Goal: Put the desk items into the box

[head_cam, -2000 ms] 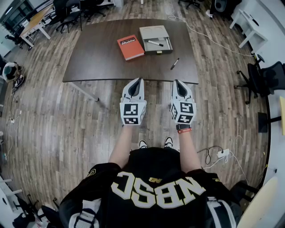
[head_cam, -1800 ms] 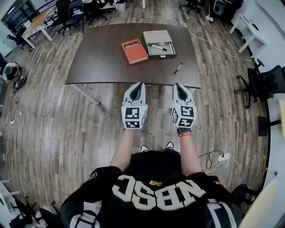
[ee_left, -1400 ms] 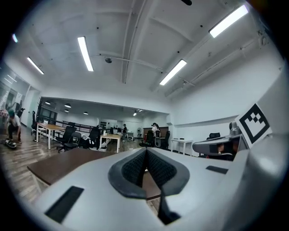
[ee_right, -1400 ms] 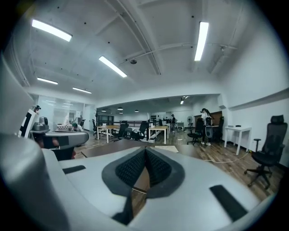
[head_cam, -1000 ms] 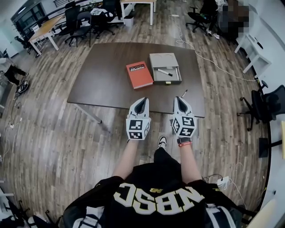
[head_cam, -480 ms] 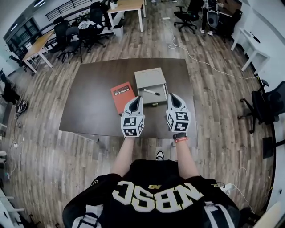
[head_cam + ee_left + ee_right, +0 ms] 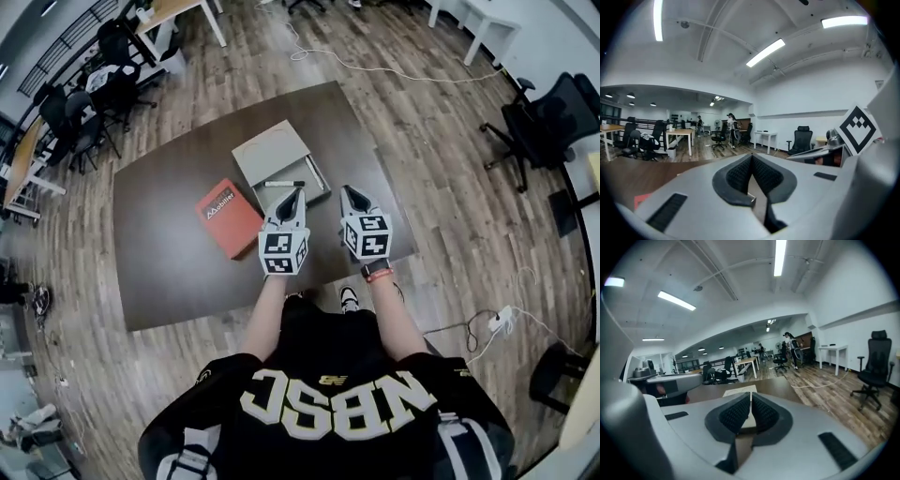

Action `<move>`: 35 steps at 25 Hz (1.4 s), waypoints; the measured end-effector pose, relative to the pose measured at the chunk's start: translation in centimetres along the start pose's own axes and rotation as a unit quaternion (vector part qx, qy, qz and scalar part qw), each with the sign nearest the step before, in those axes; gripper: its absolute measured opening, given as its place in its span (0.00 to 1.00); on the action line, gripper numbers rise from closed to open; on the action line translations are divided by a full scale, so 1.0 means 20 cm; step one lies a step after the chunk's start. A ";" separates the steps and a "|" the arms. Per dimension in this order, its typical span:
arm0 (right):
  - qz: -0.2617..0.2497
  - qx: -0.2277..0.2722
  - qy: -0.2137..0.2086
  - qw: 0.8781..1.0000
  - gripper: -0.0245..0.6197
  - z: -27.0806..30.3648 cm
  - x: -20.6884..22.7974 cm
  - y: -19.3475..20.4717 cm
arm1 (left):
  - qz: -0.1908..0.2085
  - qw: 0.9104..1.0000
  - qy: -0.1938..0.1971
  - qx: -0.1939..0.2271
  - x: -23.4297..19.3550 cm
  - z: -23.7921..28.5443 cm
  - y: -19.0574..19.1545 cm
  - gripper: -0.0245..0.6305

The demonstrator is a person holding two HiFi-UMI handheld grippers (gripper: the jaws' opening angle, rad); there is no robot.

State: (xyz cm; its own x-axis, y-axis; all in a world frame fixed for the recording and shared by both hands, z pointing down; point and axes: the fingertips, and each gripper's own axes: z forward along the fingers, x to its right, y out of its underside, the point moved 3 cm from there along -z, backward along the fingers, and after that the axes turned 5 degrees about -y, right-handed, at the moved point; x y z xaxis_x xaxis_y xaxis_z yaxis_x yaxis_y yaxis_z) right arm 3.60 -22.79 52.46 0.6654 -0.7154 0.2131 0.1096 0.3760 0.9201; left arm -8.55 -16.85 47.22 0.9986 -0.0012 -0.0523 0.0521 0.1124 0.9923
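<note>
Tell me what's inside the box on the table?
A marker lies in the open part of the box. The left gripper covers that part's near edge, so anything lying there is hidden.

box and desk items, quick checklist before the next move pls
1. Box open to take things: ok. The box lies open on the table, with a marker in it.
2. Red book free to grasp: ok. The red book lies flat beside the box, nothing on it.
3. Left gripper ready to grasp: not ok. The left gripper is empty but its jaws stand together.
4. Right gripper ready: ok. The right gripper has its jaws opening, nothing between them.
5. Other loose items by the near table edge: cannot tell. The grippers cover that part.
</note>
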 end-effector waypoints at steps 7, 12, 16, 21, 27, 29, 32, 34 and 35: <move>0.055 -0.049 0.095 0.993 0.08 -0.05 0.14 0.28 | 0.002 0.991 0.124 -0.055 0.13 0.18 0.21 0.06; 0.085 -0.076 0.137 0.984 0.09 -0.06 0.15 0.46 | 0.007 0.979 0.185 -0.084 0.17 0.21 0.33 0.06; 0.102 -0.102 0.155 0.977 0.11 -0.06 0.14 0.58 | 0.001 0.970 0.218 -0.104 0.19 0.22 0.42 0.06; 0.118 -0.137 0.162 0.970 0.14 -0.04 0.09 0.74 | -0.012 0.960 0.242 -0.137 0.18 0.19 0.53 0.06; 0.129 -0.172 0.168 0.962 0.18 0.00 0.06 0.92 | -0.021 0.953 0.252 -0.163 0.15 0.18 0.62 0.06; 0.129 -0.182 0.172 0.960 0.20 0.01 0.07 0.95 | -0.021 0.952 0.256 -0.170 0.15 0.18 0.65 0.06; 0.125 -0.191 0.177 0.957 0.22 0.05 0.10 1.00 | -0.019 0.950 0.258 -0.177 0.14 0.19 0.69 0.06; 0.121 -0.195 0.180 0.956 0.22 0.08 0.12 1.02 | -0.018 0.949 0.257 -0.181 0.13 0.20 0.71 0.06; 0.118 -0.198 0.181 0.956 0.22 0.10 0.13 1.03 | -0.020 0.949 0.256 -0.182 0.12 0.20 0.72 0.06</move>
State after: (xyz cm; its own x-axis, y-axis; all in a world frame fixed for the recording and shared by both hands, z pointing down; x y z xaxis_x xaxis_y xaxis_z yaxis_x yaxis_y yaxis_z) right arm 6.12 -17.99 72.55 0.9104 -0.3590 0.2057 0.1480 0.7468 0.6484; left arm -5.40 -19.17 61.82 0.8584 0.4591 -0.2288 -0.0086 0.4588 0.8885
